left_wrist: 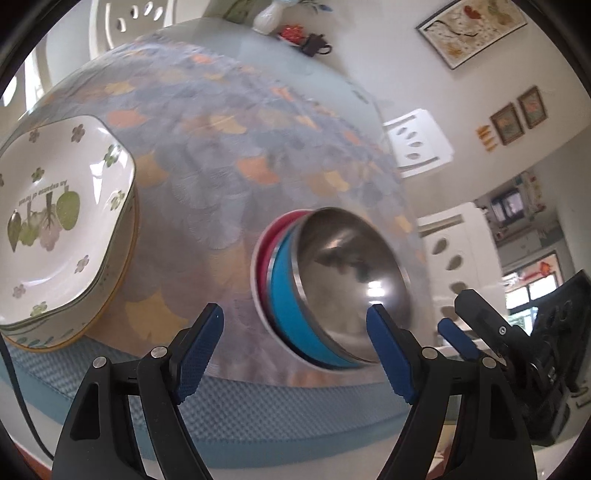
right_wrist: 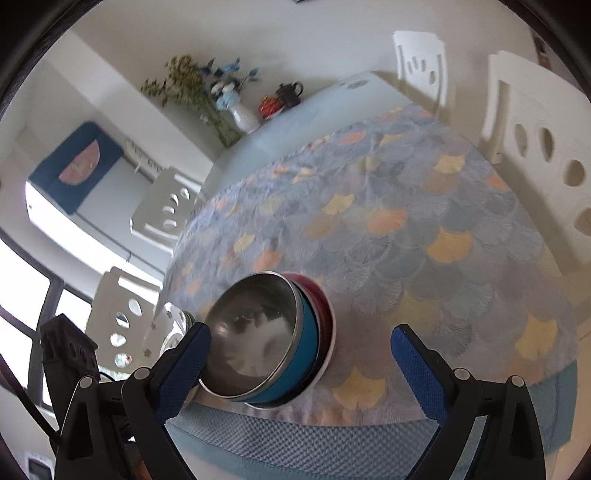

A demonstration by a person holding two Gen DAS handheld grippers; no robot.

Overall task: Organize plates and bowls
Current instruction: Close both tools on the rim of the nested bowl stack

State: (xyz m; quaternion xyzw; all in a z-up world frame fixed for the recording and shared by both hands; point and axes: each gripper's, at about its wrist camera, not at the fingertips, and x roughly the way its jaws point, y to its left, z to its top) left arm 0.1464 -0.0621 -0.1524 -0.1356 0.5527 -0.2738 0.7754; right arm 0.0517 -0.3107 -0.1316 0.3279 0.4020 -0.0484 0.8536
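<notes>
Left gripper (left_wrist: 295,354) apart | right gripper (right_wrist: 301,360) apart | plates (left_wrist: 55,221) left-view only

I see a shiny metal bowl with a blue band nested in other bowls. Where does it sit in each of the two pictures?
Left wrist view: the metal bowl sits right of centre, low down, just above the left gripper's right-hand finger.
Right wrist view: the metal bowl sits left of centre, low down, beside the right gripper's left-hand finger.
Shared landmark: the white vase at the table's far end.
</notes>
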